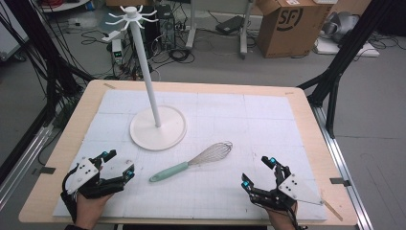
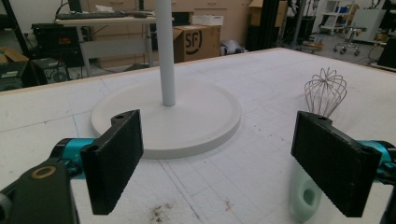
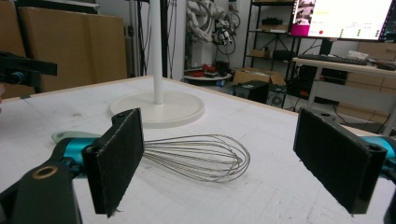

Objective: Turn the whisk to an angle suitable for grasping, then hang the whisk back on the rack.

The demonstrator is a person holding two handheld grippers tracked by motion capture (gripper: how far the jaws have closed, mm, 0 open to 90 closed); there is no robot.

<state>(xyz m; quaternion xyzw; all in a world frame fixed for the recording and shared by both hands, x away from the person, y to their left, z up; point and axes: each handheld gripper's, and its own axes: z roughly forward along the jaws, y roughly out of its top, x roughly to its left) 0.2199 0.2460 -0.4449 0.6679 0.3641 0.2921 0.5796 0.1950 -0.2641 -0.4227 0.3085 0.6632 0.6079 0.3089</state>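
Observation:
A whisk [image 1: 191,163] with a mint-green handle and wire head lies flat on the white mat, handle toward the left, head toward the right. A white stand [image 1: 158,127] with a round base, tall pole and hooks on top rises behind it. My left gripper [image 1: 117,165] rests open at the front left, a short way left of the handle end [image 2: 306,198]. My right gripper [image 1: 261,172] is open at the front right, apart from the wire head [image 3: 196,156]. Nothing sits between either pair of jaws.
The white mat [image 1: 268,124] covers a wooden table [image 1: 316,120]. A cardboard box [image 1: 287,24], cables and black frame legs stand on the floor beyond. In the right gripper view, the left gripper [image 3: 23,70] appears at far left and the stand's base [image 3: 156,109] behind the whisk.

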